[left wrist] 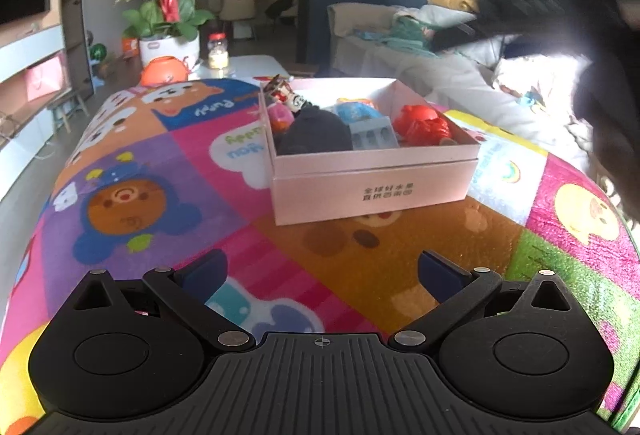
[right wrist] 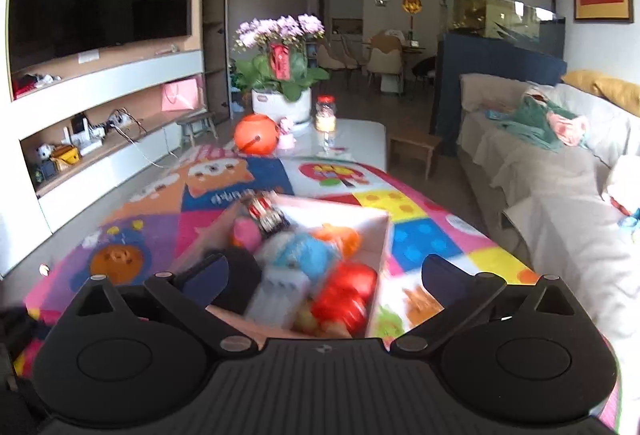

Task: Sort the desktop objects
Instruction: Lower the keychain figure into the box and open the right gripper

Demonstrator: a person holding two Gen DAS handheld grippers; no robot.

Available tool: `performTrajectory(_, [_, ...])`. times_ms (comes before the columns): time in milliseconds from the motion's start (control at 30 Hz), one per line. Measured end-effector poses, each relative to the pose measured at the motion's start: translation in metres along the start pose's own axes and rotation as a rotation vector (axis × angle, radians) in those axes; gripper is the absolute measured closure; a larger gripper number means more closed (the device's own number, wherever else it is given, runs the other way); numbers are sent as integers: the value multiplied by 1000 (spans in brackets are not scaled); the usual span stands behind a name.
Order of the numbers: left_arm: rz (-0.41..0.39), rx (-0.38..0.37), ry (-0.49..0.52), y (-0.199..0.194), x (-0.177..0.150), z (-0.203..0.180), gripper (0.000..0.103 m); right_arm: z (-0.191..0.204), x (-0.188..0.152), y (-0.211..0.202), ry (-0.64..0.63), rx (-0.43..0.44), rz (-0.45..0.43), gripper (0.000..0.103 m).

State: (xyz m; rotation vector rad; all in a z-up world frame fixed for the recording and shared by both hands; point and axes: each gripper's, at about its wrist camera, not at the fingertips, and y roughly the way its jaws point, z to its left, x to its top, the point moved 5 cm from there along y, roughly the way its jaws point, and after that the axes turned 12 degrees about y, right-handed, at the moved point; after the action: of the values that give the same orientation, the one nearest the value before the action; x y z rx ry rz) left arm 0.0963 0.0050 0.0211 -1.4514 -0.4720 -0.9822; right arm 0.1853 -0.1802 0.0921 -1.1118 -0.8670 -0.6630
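On the cartoon mat (left wrist: 168,195), frame centre: pink box (left wrist: 372,191) holding red toy (left wrist: 420,127), dark bundle (left wrist: 316,133)
Left gripper (left wrist: 322,273): jaws spread, empty, short of box
Right gripper (right wrist: 324,275): jaws wide, empty, above box

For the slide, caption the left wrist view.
Open left gripper hovers before the pink box filled with toys on a cartoon mat.

Daylit room; white glare at the left view's right edge; box (right wrist: 304,267) contents motion-blurred; fisheye-bent edges.
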Motion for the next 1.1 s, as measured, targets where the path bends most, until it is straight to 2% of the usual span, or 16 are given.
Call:
performTrajectory(67, [2, 10, -18, -1, -2, 8, 0, 13, 12, 21, 3, 39, 24, 2])
performTrajectory(133, [0, 24, -45, -3, -4, 18, 0, 29, 25, 52, 30, 80, 82, 19])
performTrajectory(200, [-4, 39, -74, -7, -6, 30, 0, 43, 36, 87, 93, 121, 160, 30])
performTrajectory(300, [-9, 70, -110, -13, -9, 47, 0, 52, 48, 140, 223, 130, 221, 30])
performTrajectory(400, [-5, 93, -147, -18, -16, 63, 0, 45, 48, 186, 359, 94, 282, 30])
performTrajectory(500, [4, 93, -180, -18, -22, 73, 0, 37, 42, 214, 444, 80, 335, 30])
performTrajectory(600, [5, 81, -199, -15, -24, 76, 0, 32, 36, 231, 462, 54, 348, 30])
performTrajectory(733, [-3, 44, -191, -13, -23, 68, 0, 22, 23, 250, 543, 60, 428, 25])
performTrajectory(767, [-2, 38, -188, -12, -24, 66, 0, 20, 22, 252, 568, 73, 435, 26])
performTrajectory(800, [1, 33, -185, -11, -24, 65, 0, 18, 23, 252, 581, 91, 440, 33])
performTrajectory(833, [4, 32, -184, -9, -25, 64, 0, 16, 24, 252, 584, 107, 436, 39])
performTrajectory(933, [10, 30, -189, -8, -27, 64, 0, 13, 28, 244, 563, 130, 430, 40])
performTrajectory(1100, [11, 23, -193, -6, -28, 63, 0, 11, 48, 209, 476, 129, 360, 40])
